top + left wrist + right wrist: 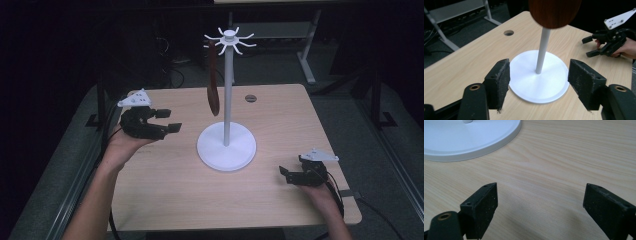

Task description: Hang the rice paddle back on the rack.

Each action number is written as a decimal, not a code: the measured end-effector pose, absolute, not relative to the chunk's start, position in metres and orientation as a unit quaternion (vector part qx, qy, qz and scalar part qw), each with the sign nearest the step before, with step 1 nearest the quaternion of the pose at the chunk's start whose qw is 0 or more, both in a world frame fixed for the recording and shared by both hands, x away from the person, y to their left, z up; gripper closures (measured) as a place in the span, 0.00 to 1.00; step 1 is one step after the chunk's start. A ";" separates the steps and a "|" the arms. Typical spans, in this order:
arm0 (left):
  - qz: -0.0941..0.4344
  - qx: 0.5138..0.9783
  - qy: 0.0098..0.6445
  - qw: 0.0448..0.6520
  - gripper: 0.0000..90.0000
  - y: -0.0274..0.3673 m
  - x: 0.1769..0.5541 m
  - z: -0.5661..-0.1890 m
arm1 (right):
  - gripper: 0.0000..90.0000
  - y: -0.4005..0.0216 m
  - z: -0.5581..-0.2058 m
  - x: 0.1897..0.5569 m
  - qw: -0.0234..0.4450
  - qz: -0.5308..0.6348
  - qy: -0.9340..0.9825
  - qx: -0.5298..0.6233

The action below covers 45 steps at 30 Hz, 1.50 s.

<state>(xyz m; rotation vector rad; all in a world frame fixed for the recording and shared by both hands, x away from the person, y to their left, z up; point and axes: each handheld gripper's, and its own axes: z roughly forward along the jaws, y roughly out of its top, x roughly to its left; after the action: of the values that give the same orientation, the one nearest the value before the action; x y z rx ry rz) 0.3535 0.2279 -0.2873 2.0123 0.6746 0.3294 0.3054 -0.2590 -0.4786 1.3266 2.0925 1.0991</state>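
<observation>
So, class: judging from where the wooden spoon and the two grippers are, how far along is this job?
Done: the wooden spoon hangs from a hook on the white stand. In hand: nothing; the left gripper is open and empty beside the stand, and the right gripper is open near the table. Left: apparently only drawing back.

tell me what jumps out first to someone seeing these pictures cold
The tall white stand in the middle of the wooden table draws the eye, with its ring of hooks on top. A dark brown wooden spoon hangs from one hook on the stand's left side. The left gripper is held open left of the stand, and the right gripper rests open near the table's front right.
</observation>
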 end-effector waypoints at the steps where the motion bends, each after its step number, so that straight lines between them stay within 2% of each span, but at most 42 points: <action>1: 0.135 0.824 0.276 0.477 0.35 0.228 0.354 -0.287 | 0.14 -0.259 -0.479 0.305 0.214 0.396 0.754 0.478; 14: 0.140 0.819 0.306 0.465 0.23 0.245 0.338 -0.337 | 0.14 -0.259 -0.479 0.305 0.214 0.396 0.754 0.478; 45: 0.162 0.821 0.336 0.431 0.17 0.276 0.304 -0.430 | 0.13 -0.259 -0.479 0.305 0.213 0.396 0.754 0.478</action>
<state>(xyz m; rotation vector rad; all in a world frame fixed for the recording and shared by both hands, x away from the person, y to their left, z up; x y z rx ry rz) 0.3045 0.2764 -0.4299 2.0487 0.8387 0.4051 0.3048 -0.2592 -0.4785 1.3283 2.0934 1.1005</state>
